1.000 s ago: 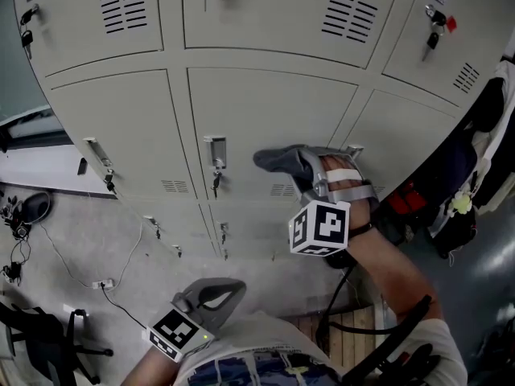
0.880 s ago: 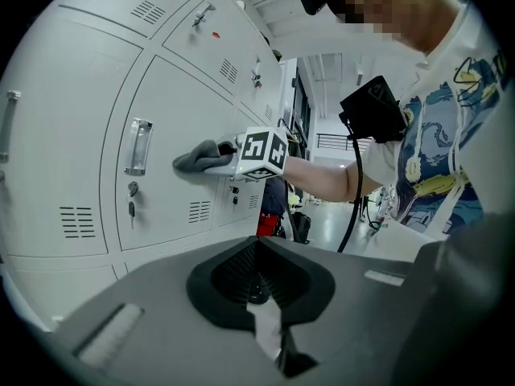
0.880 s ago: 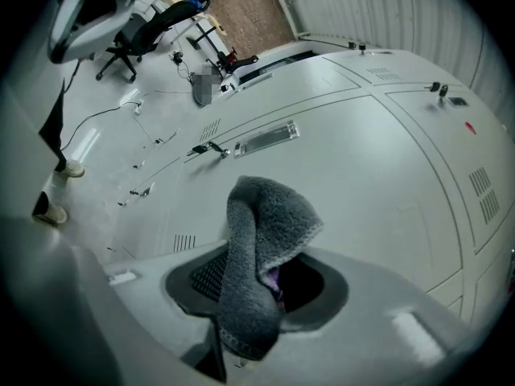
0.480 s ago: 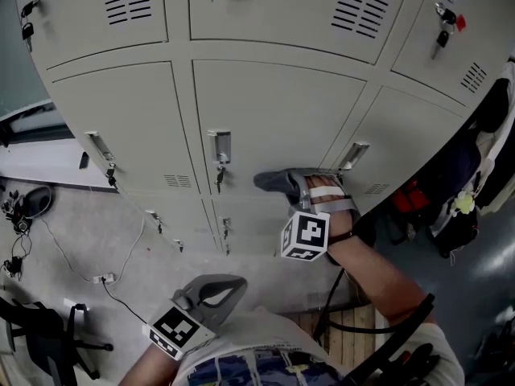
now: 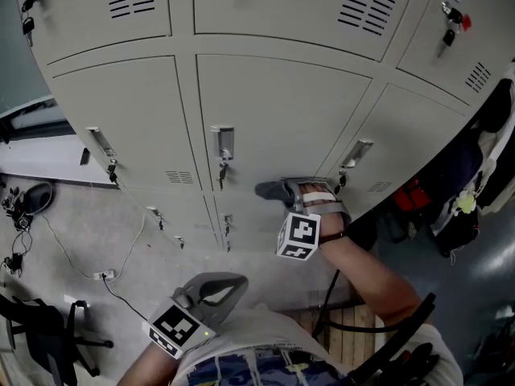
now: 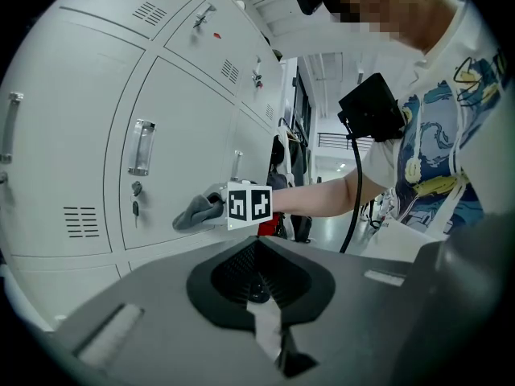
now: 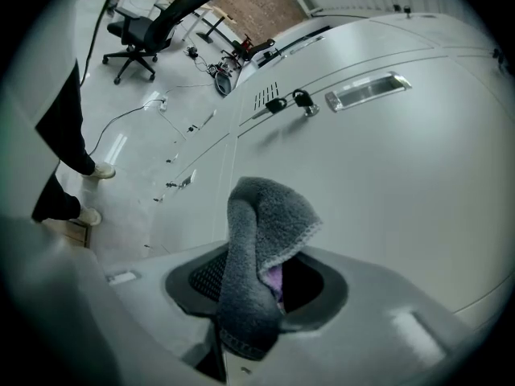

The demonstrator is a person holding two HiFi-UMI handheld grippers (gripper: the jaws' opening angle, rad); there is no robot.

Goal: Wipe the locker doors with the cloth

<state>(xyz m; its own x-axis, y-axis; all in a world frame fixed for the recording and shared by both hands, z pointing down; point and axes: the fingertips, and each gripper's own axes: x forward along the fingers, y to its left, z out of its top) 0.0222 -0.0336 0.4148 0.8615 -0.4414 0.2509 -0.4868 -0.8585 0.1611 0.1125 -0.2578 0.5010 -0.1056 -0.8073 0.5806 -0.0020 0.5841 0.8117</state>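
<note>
The grey cloth [image 5: 272, 190] is pressed against the lower part of the middle locker door [image 5: 273, 111], below the level of its lock. My right gripper [image 5: 299, 197] is shut on it. In the right gripper view the cloth [image 7: 261, 232] folds up out of the right gripper [image 7: 256, 300] and touches the pale door [image 7: 386, 175]. My left gripper [image 5: 216, 289] hangs low by my body, shut with nothing in it, well away from the lockers. The left gripper view shows the left gripper [image 6: 259, 300], with the cloth [image 6: 197, 211] on the door [image 6: 189, 127] beyond it.
Keys hang from the lock [image 5: 221, 167] left of the cloth, and a latch handle [image 5: 356, 153] sits on the door to its right. Bags and clothing [image 5: 471, 175] hang at the right. Cables [image 5: 96, 276] and a chair base [image 5: 40, 336] lie on the floor at the left.
My right gripper has slid the cloth down the middle door, from latch-handle height to near the door's bottom edge. The left gripper has stayed put.
</note>
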